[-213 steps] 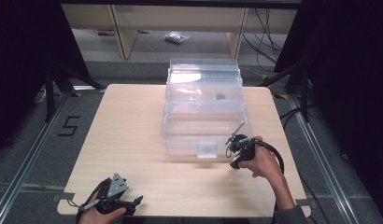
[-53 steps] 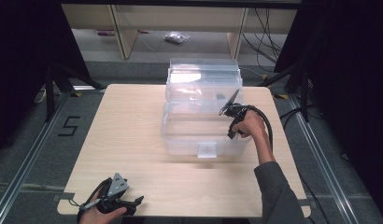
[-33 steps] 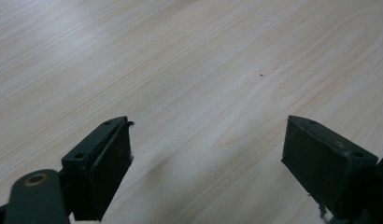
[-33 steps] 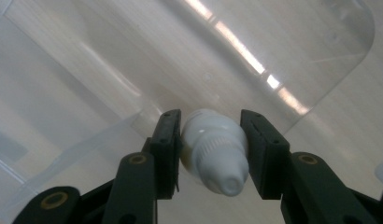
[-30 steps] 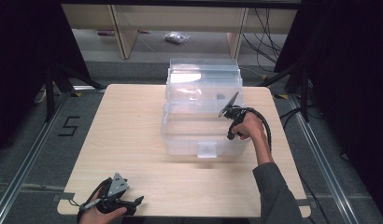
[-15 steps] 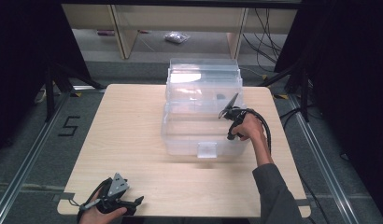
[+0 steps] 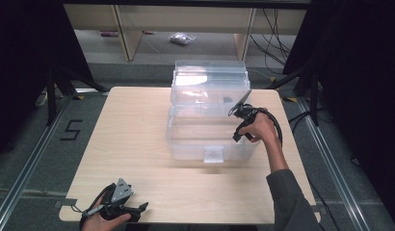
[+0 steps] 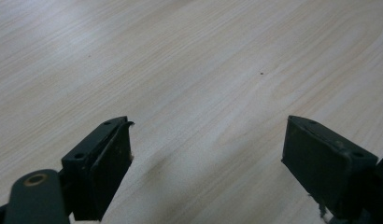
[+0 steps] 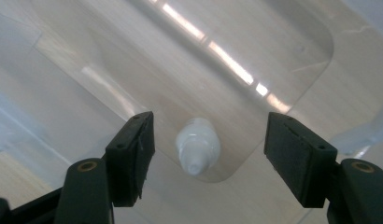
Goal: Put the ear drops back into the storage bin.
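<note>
Right gripper view: your right gripper [image 9: 206,154], jaws just opened wide, has released the white bottle [image 9: 197,145] into the clear bin [image 9: 297,56], dead centre, neither pad touching; your left gripper [image 8: 206,154] idles open at 7 o'clock.

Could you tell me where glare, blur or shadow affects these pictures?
Right gripper view: bright streaks of glare cross the floor of the clear plastic storage bin; the small white plastic bottle looks soft and out of focus. Left gripper view: the pale wooden table is sharp far off, with a faint shadow between the jaws. High view: surroundings are very dark, and the bin lid carries a bright reflection.
</note>
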Tool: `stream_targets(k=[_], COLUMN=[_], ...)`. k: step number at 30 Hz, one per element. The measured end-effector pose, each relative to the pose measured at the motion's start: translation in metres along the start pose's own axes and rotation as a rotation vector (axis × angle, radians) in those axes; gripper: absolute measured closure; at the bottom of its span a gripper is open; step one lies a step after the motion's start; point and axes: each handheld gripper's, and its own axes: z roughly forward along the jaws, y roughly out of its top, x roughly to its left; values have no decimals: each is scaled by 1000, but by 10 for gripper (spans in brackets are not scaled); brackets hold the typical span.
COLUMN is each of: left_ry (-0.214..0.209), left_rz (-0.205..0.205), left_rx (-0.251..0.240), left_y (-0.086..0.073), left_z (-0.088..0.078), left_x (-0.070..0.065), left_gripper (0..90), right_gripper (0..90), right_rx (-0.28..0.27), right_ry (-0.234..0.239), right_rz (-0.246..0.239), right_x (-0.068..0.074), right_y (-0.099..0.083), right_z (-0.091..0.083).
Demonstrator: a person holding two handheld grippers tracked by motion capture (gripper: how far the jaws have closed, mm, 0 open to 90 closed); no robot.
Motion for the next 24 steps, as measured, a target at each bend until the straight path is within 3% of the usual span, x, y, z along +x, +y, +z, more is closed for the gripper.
stream_targets(k=[6,24], left_ry=[0,2], left_rz=[-2,-2], left_rx=[-5,-1], left_y=[0,0], left_z=[0,0], left_x=[0,0], left_gripper=[150,150], right_gripper=[319,274], right_rx=[-42,-70], right_ry=[-3,-18], right_rz=[-12,-34], right_x=[5,17], right_y=[-1,-9], right_z=[-13,-29])
